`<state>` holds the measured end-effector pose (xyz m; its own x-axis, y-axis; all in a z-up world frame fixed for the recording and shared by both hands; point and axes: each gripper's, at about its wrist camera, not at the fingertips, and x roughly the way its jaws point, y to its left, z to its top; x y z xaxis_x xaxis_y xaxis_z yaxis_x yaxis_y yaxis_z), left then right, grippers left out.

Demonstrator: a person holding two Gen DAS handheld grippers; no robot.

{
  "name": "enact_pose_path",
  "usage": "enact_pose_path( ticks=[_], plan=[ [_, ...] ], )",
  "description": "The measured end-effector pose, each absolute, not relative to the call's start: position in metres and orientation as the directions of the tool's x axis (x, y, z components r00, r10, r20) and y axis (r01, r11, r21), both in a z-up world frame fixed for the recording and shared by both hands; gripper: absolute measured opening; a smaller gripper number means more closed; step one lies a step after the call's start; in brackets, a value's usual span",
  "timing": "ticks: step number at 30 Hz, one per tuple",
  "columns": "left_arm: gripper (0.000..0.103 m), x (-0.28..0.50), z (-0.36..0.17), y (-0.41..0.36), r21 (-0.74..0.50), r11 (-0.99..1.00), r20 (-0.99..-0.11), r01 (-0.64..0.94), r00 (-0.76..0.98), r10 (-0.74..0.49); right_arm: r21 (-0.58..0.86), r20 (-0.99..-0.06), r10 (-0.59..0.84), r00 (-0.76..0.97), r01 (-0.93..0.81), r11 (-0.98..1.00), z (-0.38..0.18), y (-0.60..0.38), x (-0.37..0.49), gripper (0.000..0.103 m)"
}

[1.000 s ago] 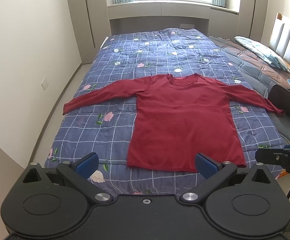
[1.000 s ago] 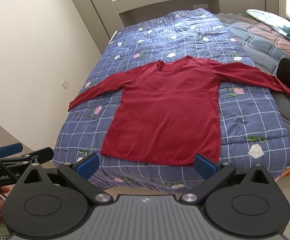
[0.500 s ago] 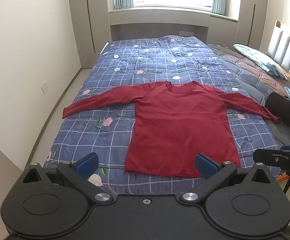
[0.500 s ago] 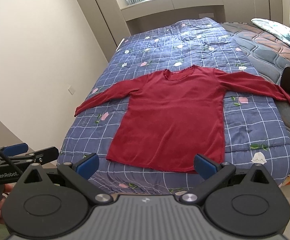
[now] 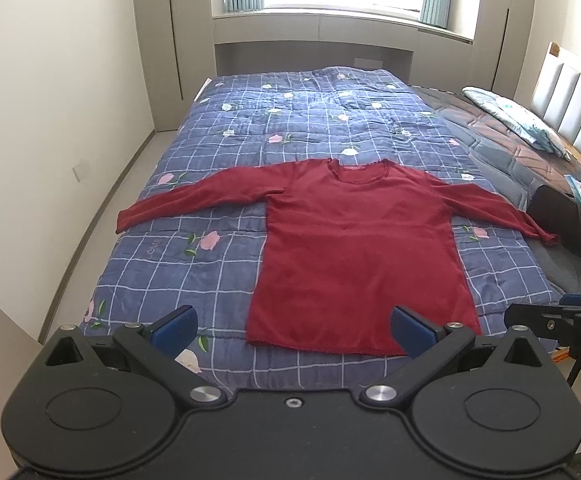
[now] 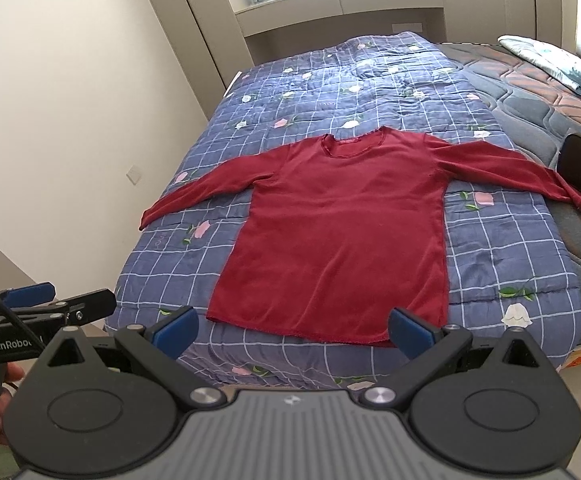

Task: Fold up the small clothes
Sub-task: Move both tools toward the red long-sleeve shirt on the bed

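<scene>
One red shirt (image 5: 358, 248), one quilt (image 5: 314, 120), one pillow (image 5: 518, 118), two tongs.

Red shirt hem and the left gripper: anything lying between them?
Only bare blue checked quilt between the red shirt and the open left gripper, seen in the left wrist view.

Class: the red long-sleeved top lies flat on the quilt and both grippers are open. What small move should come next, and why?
Probably bring the left gripper forward toward the left cuff. The red long-sleeved top lies spread, sleeves out, unfolded, and both it and the right gripper hang open, short of the hem.
</scene>
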<state>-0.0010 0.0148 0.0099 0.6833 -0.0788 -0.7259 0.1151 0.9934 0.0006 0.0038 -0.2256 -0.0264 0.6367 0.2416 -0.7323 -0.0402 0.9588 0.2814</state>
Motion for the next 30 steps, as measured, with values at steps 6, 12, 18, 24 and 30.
enact_pose_path(
  ticks=[6, 12, 18, 24, 30],
  plan=[
    [0.102, 0.009, 0.008, 0.019, -0.012, 0.992, -0.727, 0.128, 0.679, -0.096, 0.259, -0.74, 0.212, 0.639, -0.02, 0.966, -0.023, -0.222, 0.006, 0.103],
    [0.102, 0.018, 0.008, 0.021, -0.029, 0.989, -0.728, 0.143, 0.675, -0.119, 0.202, -0.757, 0.15, 0.636, 0.008, 0.979, -0.018, -0.217, 0.01, 0.103],
    [0.102, 0.027, 0.005, 0.018, -0.042, 0.988, -0.743, 0.15, 0.657, -0.132, 0.107, -0.805, 0.046, 0.591, 0.067, 0.992, -0.014, -0.218, 0.024, 0.103],
    [0.102, 0.04, 0.002, 0.009, -0.036, 0.987, -0.762, 0.156, 0.634, -0.129, 0.112, -0.838, 0.034, 0.545, 0.112, 0.987, -0.009, -0.232, 0.045, 0.103],
    [0.102, 0.057, -0.001, -0.001, -0.005, 0.992, -0.78, 0.128, 0.621, -0.084, 0.009, -0.842, -0.055, 0.537, 0.115, 0.993, 0.0, -0.244, 0.08, 0.103]
  ],
)
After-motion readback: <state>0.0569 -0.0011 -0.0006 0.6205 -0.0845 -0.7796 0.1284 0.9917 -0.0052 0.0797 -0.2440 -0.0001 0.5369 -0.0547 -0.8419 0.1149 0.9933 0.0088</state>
